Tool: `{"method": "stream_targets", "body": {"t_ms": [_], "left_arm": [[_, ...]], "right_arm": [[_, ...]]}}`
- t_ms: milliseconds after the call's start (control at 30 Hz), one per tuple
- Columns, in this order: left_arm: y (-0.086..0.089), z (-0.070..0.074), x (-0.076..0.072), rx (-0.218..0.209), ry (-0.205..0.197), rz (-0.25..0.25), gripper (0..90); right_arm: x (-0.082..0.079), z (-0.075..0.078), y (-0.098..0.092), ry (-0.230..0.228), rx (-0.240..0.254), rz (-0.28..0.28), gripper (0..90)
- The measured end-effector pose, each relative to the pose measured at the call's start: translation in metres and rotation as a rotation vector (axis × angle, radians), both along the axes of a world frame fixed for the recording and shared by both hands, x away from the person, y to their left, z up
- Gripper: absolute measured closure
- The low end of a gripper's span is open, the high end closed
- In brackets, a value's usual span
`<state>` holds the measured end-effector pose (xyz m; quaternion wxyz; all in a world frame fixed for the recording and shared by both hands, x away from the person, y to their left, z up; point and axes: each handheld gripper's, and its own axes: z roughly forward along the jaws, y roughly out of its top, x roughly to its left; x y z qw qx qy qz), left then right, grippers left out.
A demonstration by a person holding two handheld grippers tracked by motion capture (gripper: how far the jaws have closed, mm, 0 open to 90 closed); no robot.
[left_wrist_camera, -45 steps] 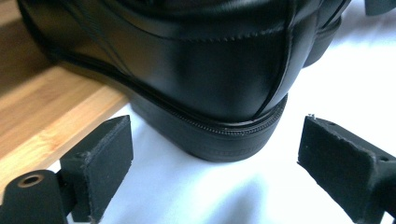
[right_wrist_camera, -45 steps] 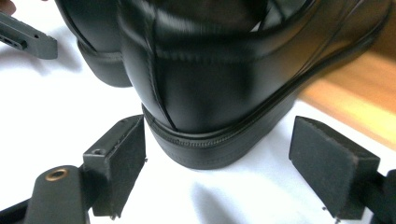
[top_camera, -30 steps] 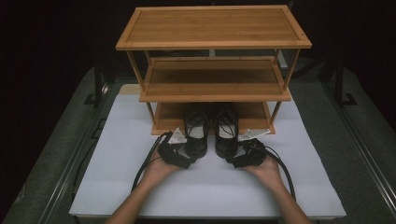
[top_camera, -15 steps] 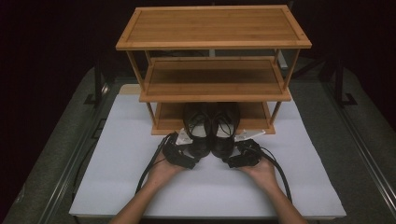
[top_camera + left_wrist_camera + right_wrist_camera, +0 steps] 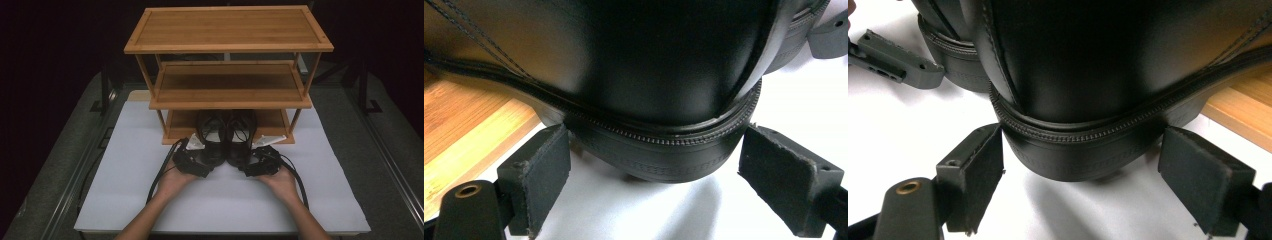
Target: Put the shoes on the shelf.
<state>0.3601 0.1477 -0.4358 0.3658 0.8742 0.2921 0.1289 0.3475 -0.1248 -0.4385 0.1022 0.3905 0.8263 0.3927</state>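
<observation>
Two black leather shoes stand side by side on the white board, toes under the bamboo rack's bottom shelf (image 5: pixel 272 120), heels toward me. My left gripper (image 5: pixel 202 162) is at the heel of the left shoe (image 5: pixel 212 140). In the left gripper view its pads (image 5: pixel 546 175) touch both sides of that heel (image 5: pixel 659 155). My right gripper (image 5: pixel 250 167) holds the heel of the right shoe (image 5: pixel 241 137) the same way. In the right gripper view the heel (image 5: pixel 1073 150) fills the space between the pads (image 5: pixel 978 170).
The three-tier bamboo rack (image 5: pixel 227 95) stands at the back of the white board (image 5: pixel 130 190), with its upper two shelves bare. Grey table edges and metal rails run along both sides. Cables trail back from each gripper beside the person's forearms.
Both grippers have edged a little inward against the heels. The shoes and the rack have stayed where they were.
</observation>
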Motion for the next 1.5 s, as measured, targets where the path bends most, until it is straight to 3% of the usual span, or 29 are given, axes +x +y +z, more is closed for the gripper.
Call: {"method": "stream_targets", "body": {"t_ms": [267, 467, 733, 1233, 1267, 1333, 1433, 1500], "left_arm": [[-0.001, 0.005, 0.002, 0.002, 0.008, -0.004, 13.2], [0.000, 0.016, 0.009, -0.028, 0.006, 0.006, 13.0], [0.000, 0.019, 0.031, -0.043, 0.005, 0.023, 13.0], [-0.002, 0.014, 0.081, -0.047, -0.012, 0.039, 13.0], [-0.002, 0.013, 0.083, -0.049, -0.012, 0.041, 13.0], [-0.003, 0.011, 0.086, -0.056, -0.014, 0.040, 13.0], [-0.003, 0.006, 0.089, -0.033, -0.013, 0.058, 12.9], [-0.004, 0.003, 0.091, -0.029, -0.006, 0.054, 12.9]], "right_arm": [[0.002, 0.005, 0.000, 0.003, -0.008, 0.006, 19.4], [0.008, 0.015, -0.005, 0.000, 0.032, 0.003, 19.4], [0.029, 0.018, -0.004, -0.008, 0.049, -0.018, 19.5], [0.074, 0.019, 0.003, -0.018, 0.022, -0.076, 19.5], [0.079, 0.018, 0.001, -0.053, 0.015, -0.053, 19.5], [0.082, 0.017, 0.002, -0.032, 0.016, -0.076, 19.5], [0.084, 0.015, 0.004, -0.025, 0.012, -0.075, 19.4], [0.088, 0.013, 0.005, -0.060, -0.021, -0.065, 19.4]]}}
